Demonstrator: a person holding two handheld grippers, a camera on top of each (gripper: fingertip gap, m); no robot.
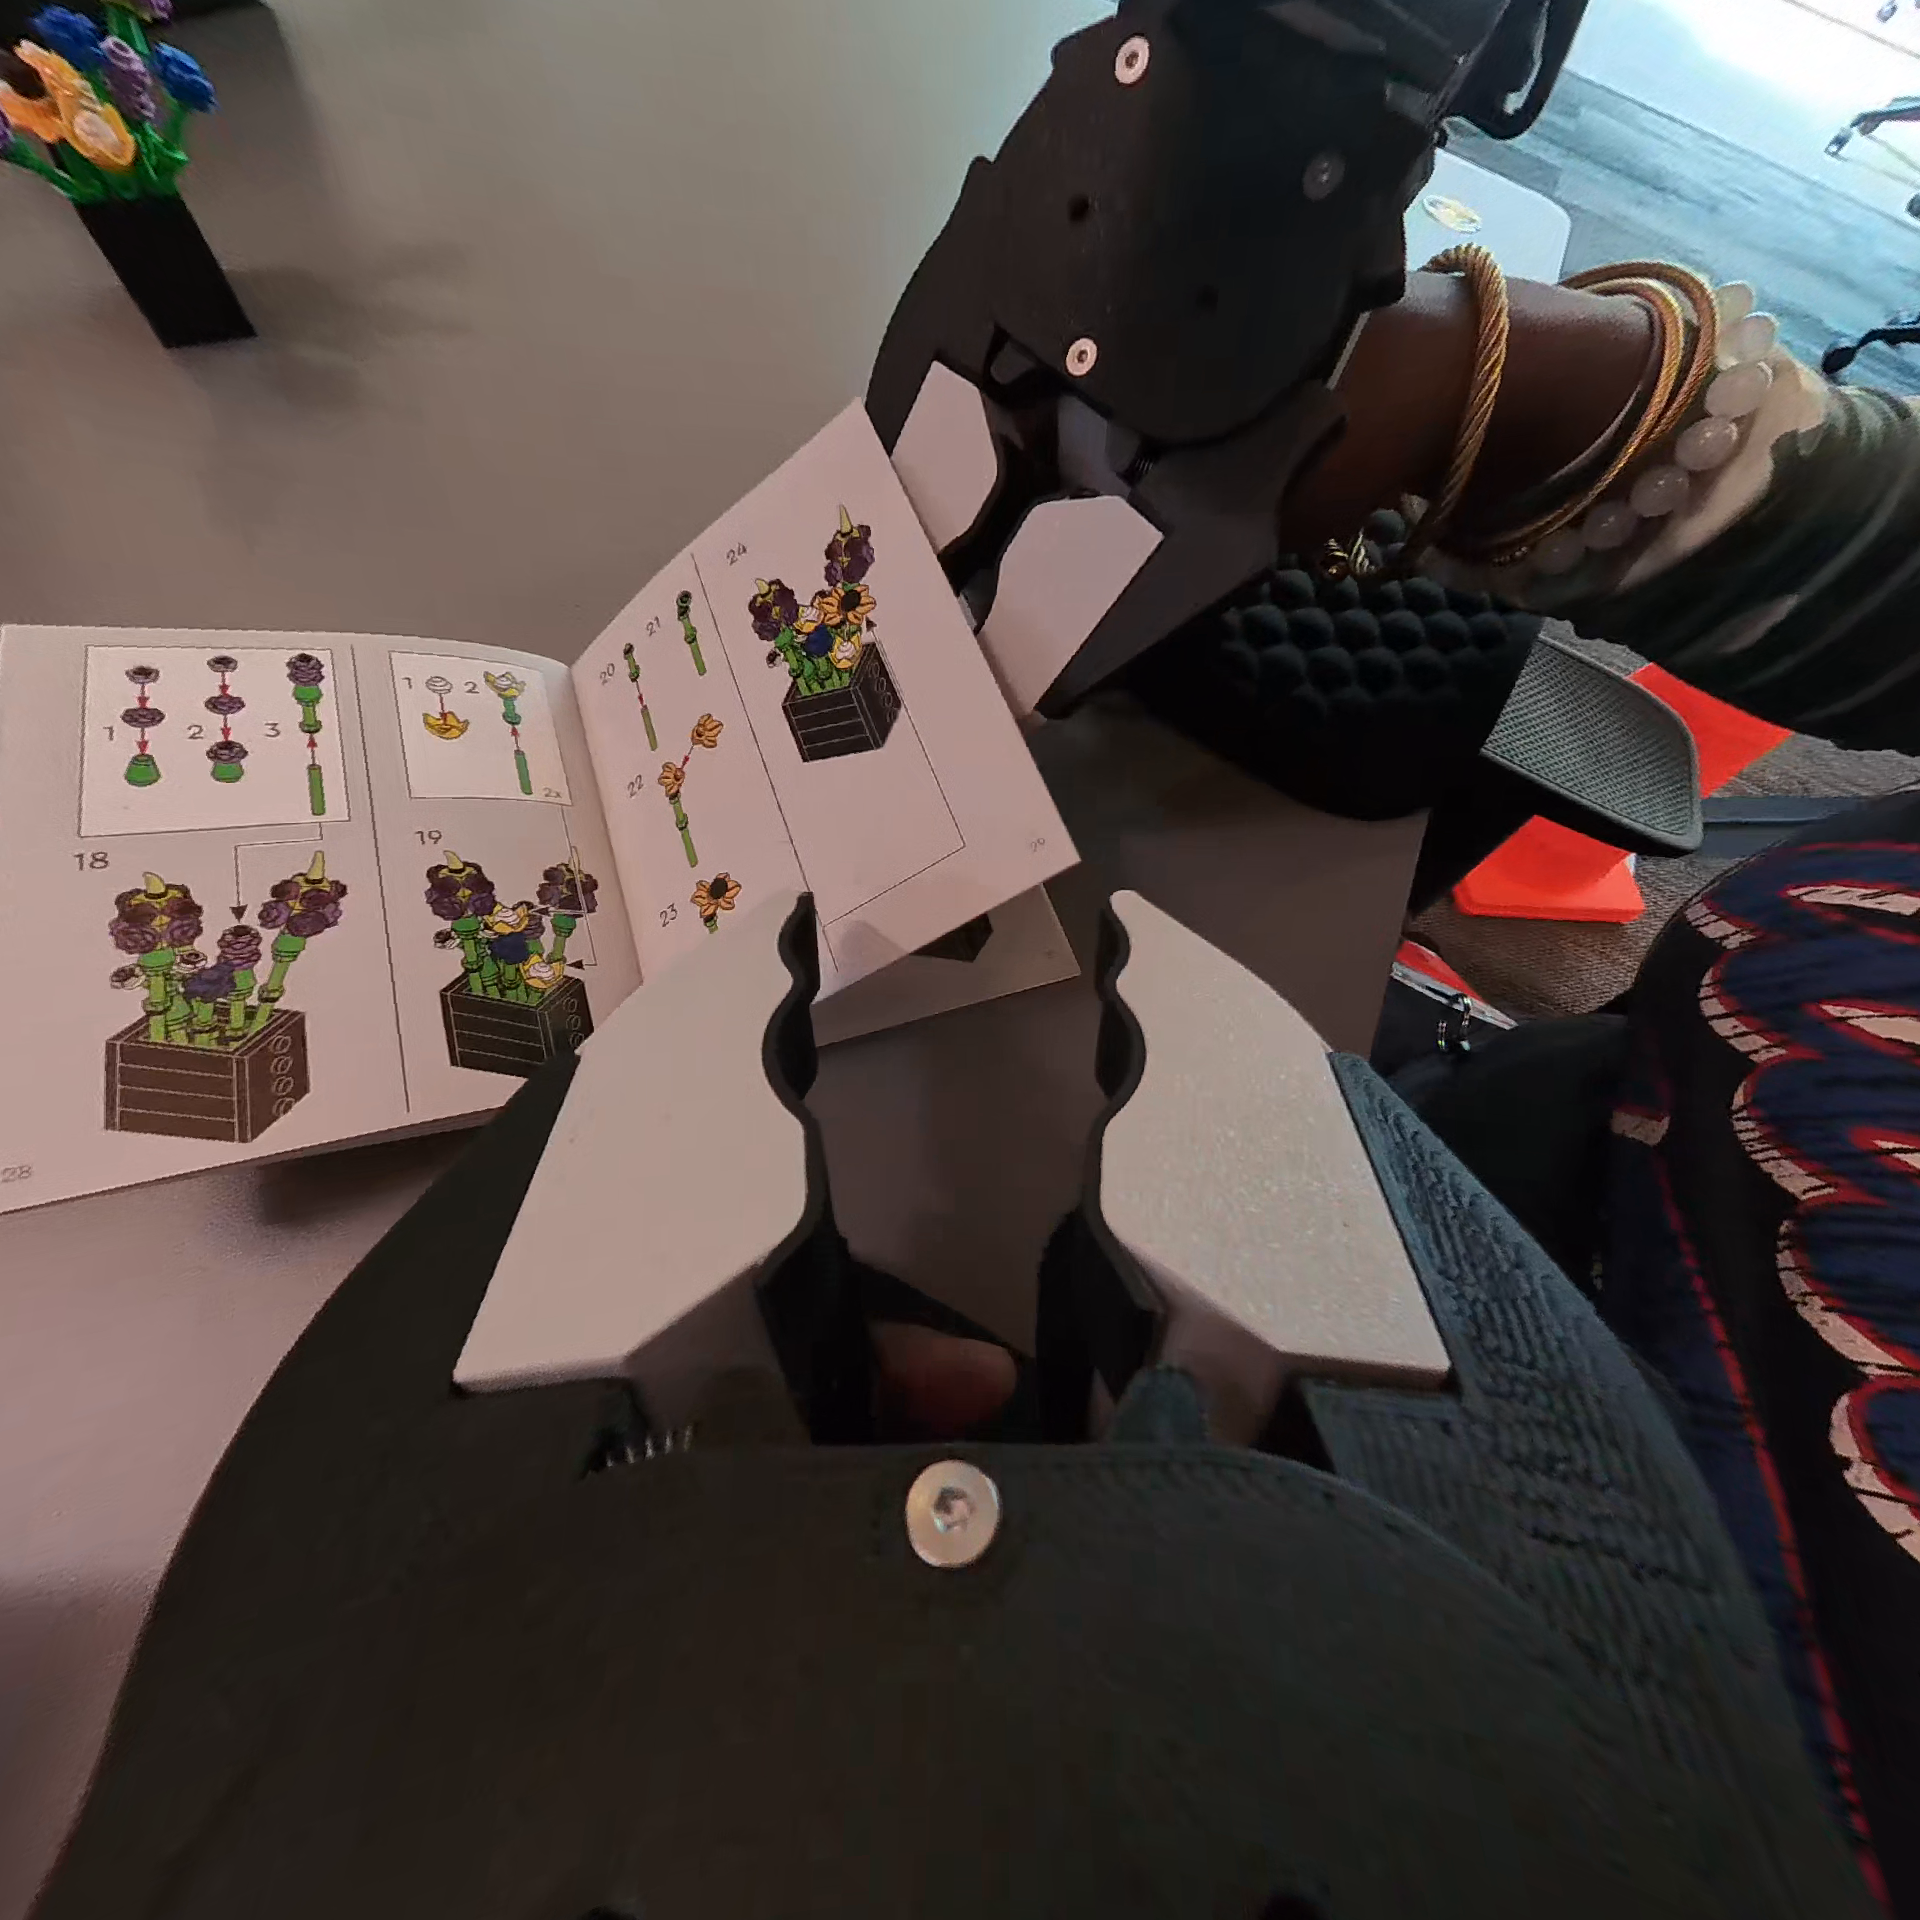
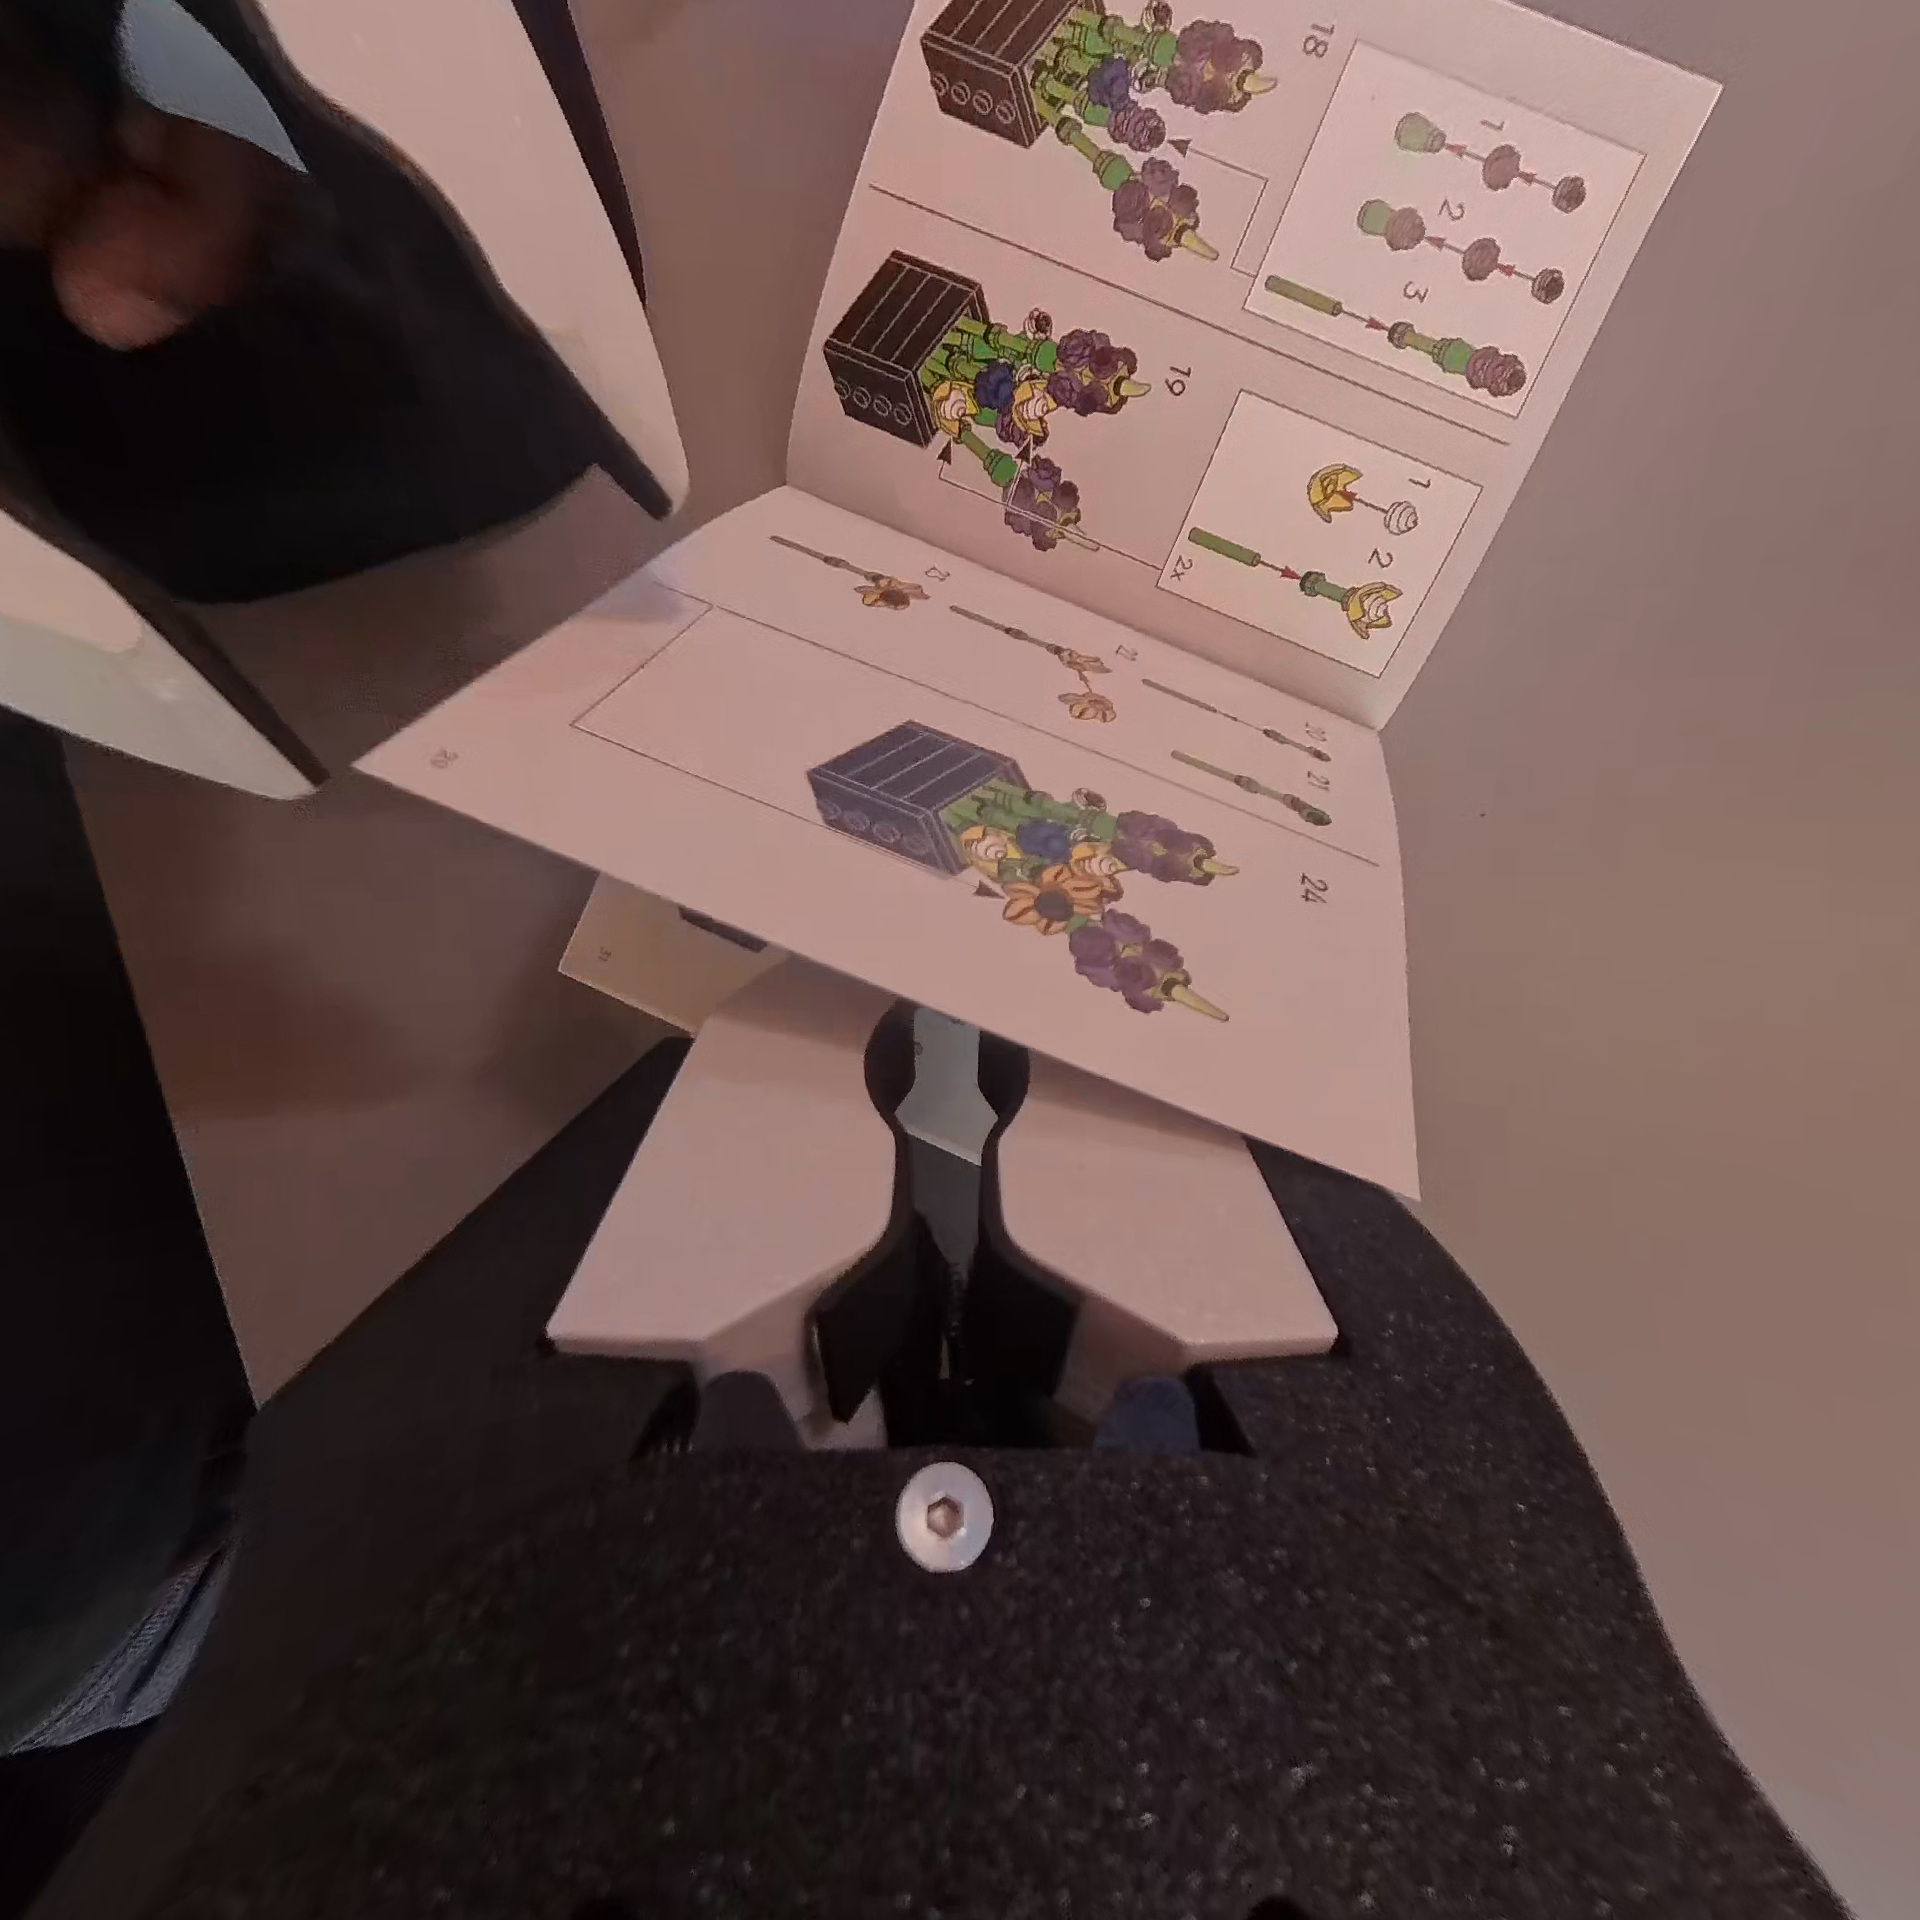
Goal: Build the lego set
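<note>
Your right gripper (image 2: 943, 1049) pinches the lifted page (image 2: 935, 831) of the instruction booklet (image 1: 312, 883); its tips are hidden under the paper. Your left gripper (image 1: 951, 966) is parted and empty beside it. Only the left wrist view shows the built flower bouquet (image 1: 104, 125), far off on the grey table (image 1: 520, 364).

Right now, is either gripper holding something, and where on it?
The right gripper pinches the white instruction booklet's lifted page by its outer edge. The left gripper is open, empty.
</note>
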